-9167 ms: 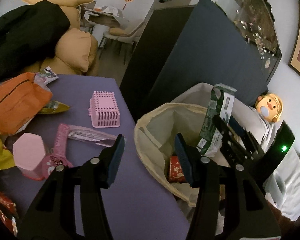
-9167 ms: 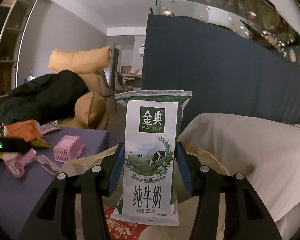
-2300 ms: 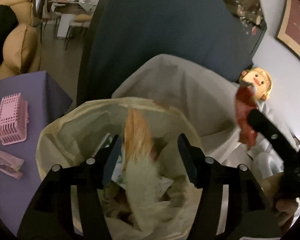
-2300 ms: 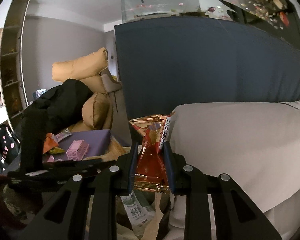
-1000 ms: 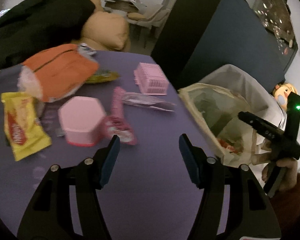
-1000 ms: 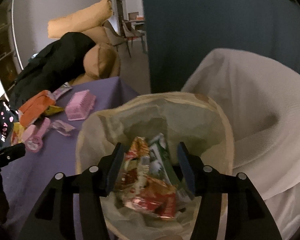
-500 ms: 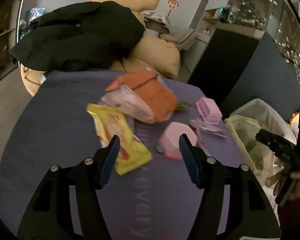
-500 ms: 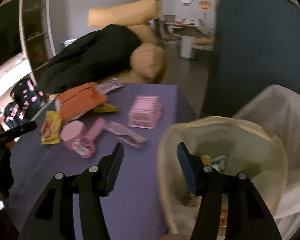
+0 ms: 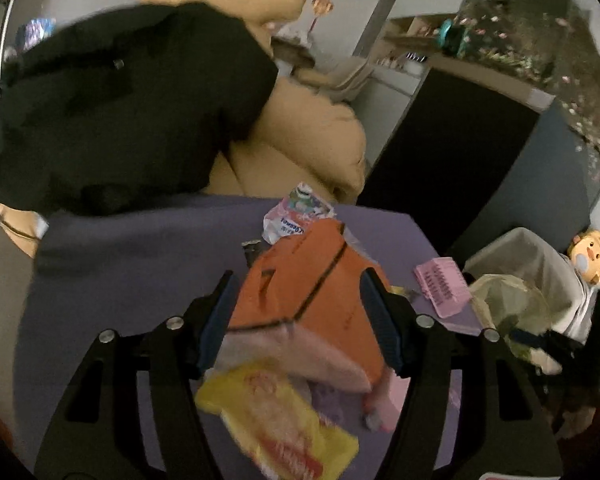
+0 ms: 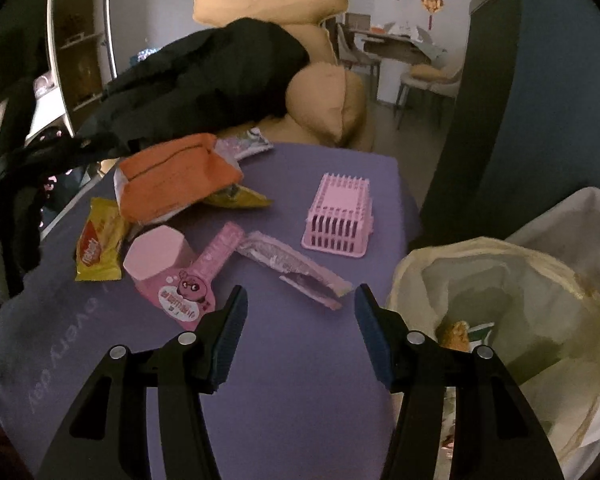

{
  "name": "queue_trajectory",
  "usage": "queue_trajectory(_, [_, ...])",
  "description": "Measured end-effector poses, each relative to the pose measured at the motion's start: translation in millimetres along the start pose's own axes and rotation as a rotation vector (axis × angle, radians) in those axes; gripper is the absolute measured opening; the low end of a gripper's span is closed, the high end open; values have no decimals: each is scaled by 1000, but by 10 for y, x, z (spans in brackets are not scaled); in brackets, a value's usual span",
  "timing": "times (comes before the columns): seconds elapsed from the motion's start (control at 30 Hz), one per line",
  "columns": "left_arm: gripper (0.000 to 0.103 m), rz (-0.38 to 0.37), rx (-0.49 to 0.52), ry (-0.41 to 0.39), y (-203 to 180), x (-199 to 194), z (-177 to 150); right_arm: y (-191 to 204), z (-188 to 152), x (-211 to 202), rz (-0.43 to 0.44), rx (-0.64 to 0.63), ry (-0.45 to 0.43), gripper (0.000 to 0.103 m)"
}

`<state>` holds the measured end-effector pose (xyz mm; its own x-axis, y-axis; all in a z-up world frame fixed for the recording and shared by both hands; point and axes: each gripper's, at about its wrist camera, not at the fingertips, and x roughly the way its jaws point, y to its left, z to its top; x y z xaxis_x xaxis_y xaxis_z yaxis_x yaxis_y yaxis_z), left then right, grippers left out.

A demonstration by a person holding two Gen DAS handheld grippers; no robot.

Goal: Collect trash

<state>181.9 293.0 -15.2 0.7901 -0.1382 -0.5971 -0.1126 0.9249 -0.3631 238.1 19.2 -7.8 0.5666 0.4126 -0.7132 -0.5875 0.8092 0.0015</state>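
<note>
My left gripper [image 9: 302,316] is open, its jaws on either side of a large orange snack bag [image 9: 312,288], apart from it. A yellow wrapper [image 9: 276,428] lies just below the bag. The orange bag [image 10: 176,176] and yellow wrapper [image 10: 98,242] also show in the right wrist view on the purple table [image 10: 284,384]. My right gripper [image 10: 300,328] is open and empty above the table, next to the trash bag [image 10: 500,304]. A pink torn wrapper [image 10: 292,270] lies just beyond its jaws.
A pink basket [image 10: 340,212], a pink hexagonal cup [image 10: 156,256] and a pink round-ended pack [image 10: 196,288] lie on the table. A black jacket [image 10: 204,80] drapes over tan cushions [image 10: 328,100] behind. A dark cabinet [image 10: 492,92] stands right of the table.
My left gripper has swung left and closed in on the orange bag, which now sits between its jaws. My right gripper has moved off the trash bag toward the table.
</note>
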Motion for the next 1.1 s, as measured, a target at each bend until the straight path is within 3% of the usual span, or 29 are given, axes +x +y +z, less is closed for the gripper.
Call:
queue_trajectory(0.2, [59,81,13,132,-111,415,-137,41,-42,7,-2,8,-6,53])
queue_trajectory(0.27, [37,101,-10,133,-114,411,-207,57,-61,28,-2,8,-1,53])
queue_trajectory(0.37, [16,113,-11,117,-125,295,-266,60,-89,30,6,17,4,53])
queue_trajectory(0.43, [7,104,-4,101,-147,181,-265,56,-100,29,13,25,5,53])
queue_trajectory(0.77, [5,-2,-46,30,-264,-512,-328,145,-112,0,35,38,-14,53])
queue_trajectory(0.93, [5,41,-44,42,-228,-637,-546,286,-82,60,64,49,1,53])
queue_trajectory(1.1, [5,42,-81,88,-66,-585,-765,469,-10,228,162,48,13,53])
